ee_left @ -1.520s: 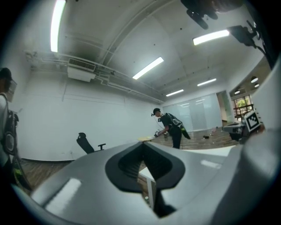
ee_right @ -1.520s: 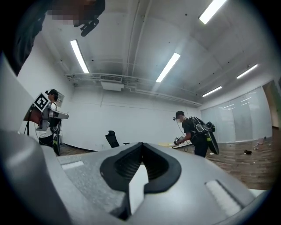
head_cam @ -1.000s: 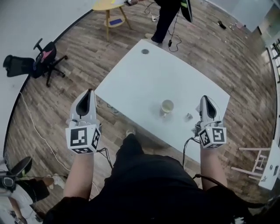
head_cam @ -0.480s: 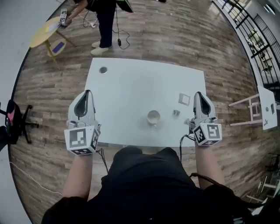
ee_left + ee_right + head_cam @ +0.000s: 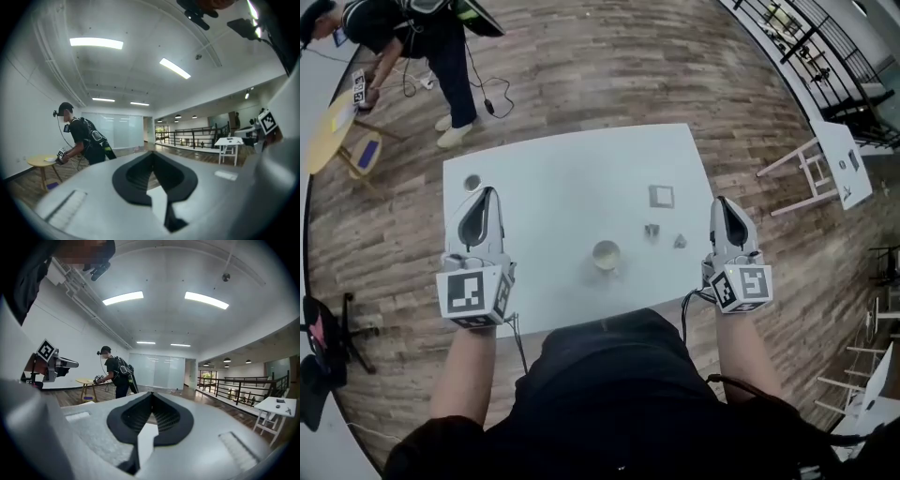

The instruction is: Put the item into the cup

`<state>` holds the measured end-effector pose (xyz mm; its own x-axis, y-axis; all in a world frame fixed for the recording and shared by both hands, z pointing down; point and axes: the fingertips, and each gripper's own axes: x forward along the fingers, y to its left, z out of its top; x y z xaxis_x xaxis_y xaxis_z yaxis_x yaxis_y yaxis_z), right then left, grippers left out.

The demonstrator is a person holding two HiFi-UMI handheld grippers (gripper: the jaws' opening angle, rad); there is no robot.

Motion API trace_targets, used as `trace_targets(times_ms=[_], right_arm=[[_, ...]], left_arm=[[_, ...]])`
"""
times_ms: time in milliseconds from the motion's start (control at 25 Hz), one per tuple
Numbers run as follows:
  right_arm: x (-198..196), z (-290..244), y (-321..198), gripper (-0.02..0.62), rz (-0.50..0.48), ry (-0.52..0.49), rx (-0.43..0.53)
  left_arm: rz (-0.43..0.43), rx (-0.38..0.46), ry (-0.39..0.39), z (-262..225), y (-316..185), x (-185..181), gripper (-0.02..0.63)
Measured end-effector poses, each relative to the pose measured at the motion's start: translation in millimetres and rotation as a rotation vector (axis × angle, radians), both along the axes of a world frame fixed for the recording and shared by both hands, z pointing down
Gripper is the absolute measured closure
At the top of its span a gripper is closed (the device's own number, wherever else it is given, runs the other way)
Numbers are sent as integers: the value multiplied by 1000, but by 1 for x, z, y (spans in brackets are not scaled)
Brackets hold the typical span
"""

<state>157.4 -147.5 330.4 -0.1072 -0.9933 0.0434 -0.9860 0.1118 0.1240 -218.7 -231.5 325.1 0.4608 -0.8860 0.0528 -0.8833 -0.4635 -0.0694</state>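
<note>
A cream cup [image 5: 606, 254] stands near the front edge of the white table [image 5: 553, 187]. Right of it lie two small grey items [image 5: 652, 230] [image 5: 680, 241], and a flat square piece [image 5: 661, 196] sits further back. My left gripper [image 5: 487, 191] is held level over the table's left part, well to the left of the cup, shut with nothing in it. My right gripper [image 5: 719, 201] hovers at the table's right edge, just right of the small items, also shut and empty. In the left gripper view [image 5: 151, 153] and the right gripper view [image 5: 151, 393] the jaws meet at the tip.
A small round disc [image 5: 472, 182] lies at the table's far left. A person [image 5: 441, 42] bends over a yellow round table [image 5: 333, 122] at the back left. A white trestle table [image 5: 834, 164] stands at the right, and an office chair [image 5: 319, 347] at the left.
The view has swung round, so the table now lies square in front instead of askew to the right. Both grippers stay shut and now sit at the table's left and right sides.
</note>
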Motion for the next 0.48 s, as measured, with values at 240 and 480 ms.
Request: trace_targets(times_ms=[240,480], right_arm=[[3,18,-5,594,-21,4,-25],[-11,45,-9,594,-75,68,-37]], left_arm=[[16,-8,-11,3,-2,21,598],[-22,-47,-36,15,-2,24,598]])
